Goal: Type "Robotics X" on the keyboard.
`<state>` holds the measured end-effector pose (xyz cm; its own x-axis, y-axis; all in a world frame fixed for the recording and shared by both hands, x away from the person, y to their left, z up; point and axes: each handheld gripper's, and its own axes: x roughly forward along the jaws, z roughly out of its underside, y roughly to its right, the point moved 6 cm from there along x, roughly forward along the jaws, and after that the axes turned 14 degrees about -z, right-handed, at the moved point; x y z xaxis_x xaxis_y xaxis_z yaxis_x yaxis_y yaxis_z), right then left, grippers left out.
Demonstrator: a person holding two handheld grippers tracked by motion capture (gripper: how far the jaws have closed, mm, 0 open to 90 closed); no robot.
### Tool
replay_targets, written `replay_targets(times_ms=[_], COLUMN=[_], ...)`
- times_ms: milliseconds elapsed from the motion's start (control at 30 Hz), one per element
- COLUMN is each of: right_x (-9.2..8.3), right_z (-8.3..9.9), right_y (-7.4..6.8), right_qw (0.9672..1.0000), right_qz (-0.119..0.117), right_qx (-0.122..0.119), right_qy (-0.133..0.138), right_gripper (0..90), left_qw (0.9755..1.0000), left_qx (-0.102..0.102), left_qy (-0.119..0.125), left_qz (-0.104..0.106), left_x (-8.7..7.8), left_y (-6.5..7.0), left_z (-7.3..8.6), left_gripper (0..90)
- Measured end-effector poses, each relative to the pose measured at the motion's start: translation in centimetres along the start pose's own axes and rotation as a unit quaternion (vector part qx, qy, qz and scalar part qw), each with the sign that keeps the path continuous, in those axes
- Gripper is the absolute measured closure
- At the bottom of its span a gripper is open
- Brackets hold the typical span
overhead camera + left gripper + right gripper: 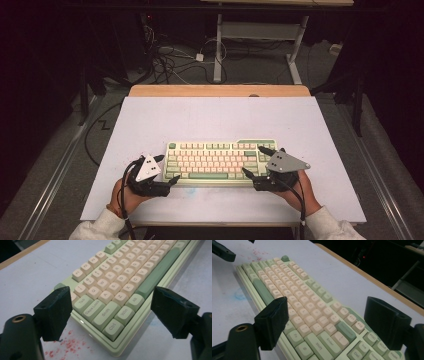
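Left gripper (110,315) jaws wide, straddling the keyboard (117,287) corner: Ctrl, Win, Shift, Caps Lock between them. Right gripper (324,322) jaws wide over Shift, Enter, Del. Keyboard flat on bench (210,120).

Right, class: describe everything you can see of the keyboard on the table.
The keyboard is compact, with a pale green plastic-looking case, cream letter keys and darker green keys such as the space bar. It lies flat on the white table, near the front edge, its long side toward the person. The left gripper and right gripper sit at its two ends with jaws open, straddling the ends. Red specks mark the table by its left end.
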<state>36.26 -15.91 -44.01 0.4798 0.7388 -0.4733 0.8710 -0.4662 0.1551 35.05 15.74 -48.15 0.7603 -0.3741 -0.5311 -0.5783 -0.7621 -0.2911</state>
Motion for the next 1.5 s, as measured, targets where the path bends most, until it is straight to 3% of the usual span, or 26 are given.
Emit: replay_targets(times_ms=[267,467,733,933,1067,1500], right_x=[-1.4,-2.1,-2.9,-3.0,-2.9,-2.5], right_z=[1.1,2.0,2.9,3.3,3.3,3.4], right_y=[0.1,0.3,0.3,0.0,-0.1,-0.3], right_qw=[0.9999,0.9998,0.9997,0.9996,0.9997,0.9997], right_qz=[0.010,0.019,0.024,0.025,0.024,0.019], right_qx=[0.000,0.001,-0.001,-0.002,-0.004,-0.006], right_qy=[0.007,-0.001,-0.003,-0.008,-0.007,-0.015], right_gripper=[19.0,19.6,20.2,20.6,20.9,20.9], left_qw=[0.9998,0.9996,0.9982,0.9960,0.9948,0.9915], left_qx=[0.010,0.016,0.025,0.034,0.040,0.058], left_qy=[0.000,-0.003,0.000,-0.015,-0.025,-0.058], left_qz=[0.015,0.022,0.055,0.082,0.091,0.101], left_x=[0.8,1.5,2.2,3.2,3.8,5.9], left_y=[0.8,1.2,1.9,2.7,3.2,4.3], left_z=[-1.3,-2.0,-2.8,-3.3,-3.8,-4.4], left_gripper=[20.4,32.7,56.6,78.2,87.3,87.9])
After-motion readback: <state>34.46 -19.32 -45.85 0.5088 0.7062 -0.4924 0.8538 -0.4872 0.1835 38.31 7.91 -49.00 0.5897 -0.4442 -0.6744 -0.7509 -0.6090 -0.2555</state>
